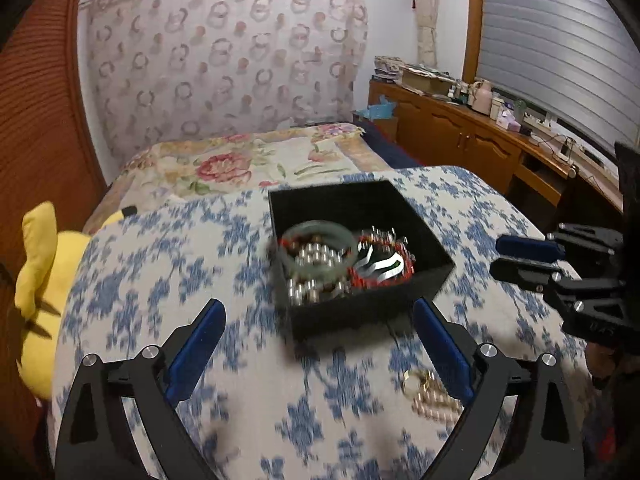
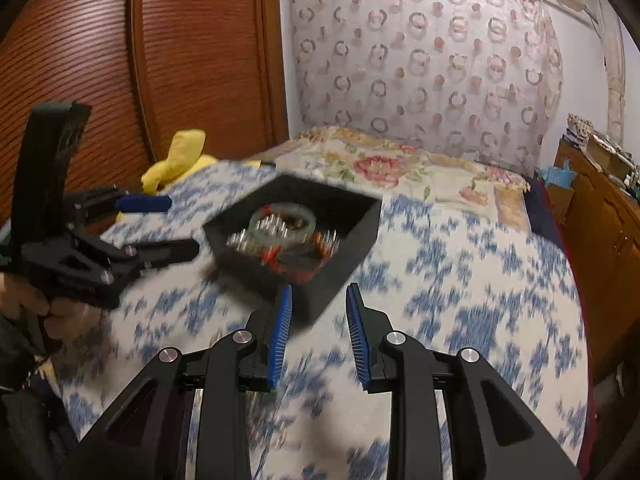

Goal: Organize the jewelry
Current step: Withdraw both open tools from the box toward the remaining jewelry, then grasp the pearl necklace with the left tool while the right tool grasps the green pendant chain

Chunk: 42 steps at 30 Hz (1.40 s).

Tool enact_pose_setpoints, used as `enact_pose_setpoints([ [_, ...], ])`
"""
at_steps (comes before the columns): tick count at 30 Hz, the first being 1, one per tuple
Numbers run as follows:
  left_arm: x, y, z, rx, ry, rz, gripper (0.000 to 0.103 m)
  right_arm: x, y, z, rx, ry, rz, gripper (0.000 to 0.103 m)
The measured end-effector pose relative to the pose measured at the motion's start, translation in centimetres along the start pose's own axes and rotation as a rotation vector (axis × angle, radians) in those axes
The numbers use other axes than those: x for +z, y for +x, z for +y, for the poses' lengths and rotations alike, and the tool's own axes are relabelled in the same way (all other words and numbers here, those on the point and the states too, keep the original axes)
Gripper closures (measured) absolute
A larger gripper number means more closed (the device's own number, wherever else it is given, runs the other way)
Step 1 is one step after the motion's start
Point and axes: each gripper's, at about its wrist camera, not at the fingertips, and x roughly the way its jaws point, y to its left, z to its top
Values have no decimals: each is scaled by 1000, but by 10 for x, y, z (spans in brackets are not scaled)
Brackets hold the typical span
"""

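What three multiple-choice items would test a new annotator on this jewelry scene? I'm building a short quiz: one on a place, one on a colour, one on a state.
1. Where does the gold-coloured bead piece lie?
A. inside the black box
B. on the blue-flowered cloth, outside the box
C. on the wooden counter

2. What colour is the plush toy?
A. yellow
B. green
C. white

3. How does the left tool stand?
A. shut on a bangle
B. shut, empty
C. open wide, empty

Answers: 1 B, it rests on the cloth nearer the camera than the black box. 2 A, it is plainly yellow. 3 C, its pads stand far apart with nothing between.
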Motion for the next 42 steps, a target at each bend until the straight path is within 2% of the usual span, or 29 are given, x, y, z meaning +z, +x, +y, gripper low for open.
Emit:
enact_pose_setpoints([
  [5, -23, -12, -5, -10, -11, 7, 12, -28, 5, 12, 14, -6, 78, 73],
  [9, -38, -19, -10, -20, -9, 10, 12, -38, 16, 18, 30, -11, 128, 73],
  [13, -49, -25, -11, -25, -12, 13, 12, -41, 25, 26, 64, -15, 155, 73],
  [22, -60, -39, -9, -26, -27, 0, 12, -35, 43, 23, 67, 18, 205, 73],
  [23, -60, -39, -9, -27, -29, 1, 12, -35, 43, 21, 74, 30, 206, 80],
  [25, -62, -40, -9, -28, -30, 0, 12, -36, 43, 21, 96, 30, 204, 90],
  [29, -64, -38, -14, -36, -24, 11, 12, -37, 35, 21, 74, 13, 188, 90],
  [42, -66, -21, -36, -95, 4, 58, 12, -31, -20, 4, -20, 33, 36, 90],
])
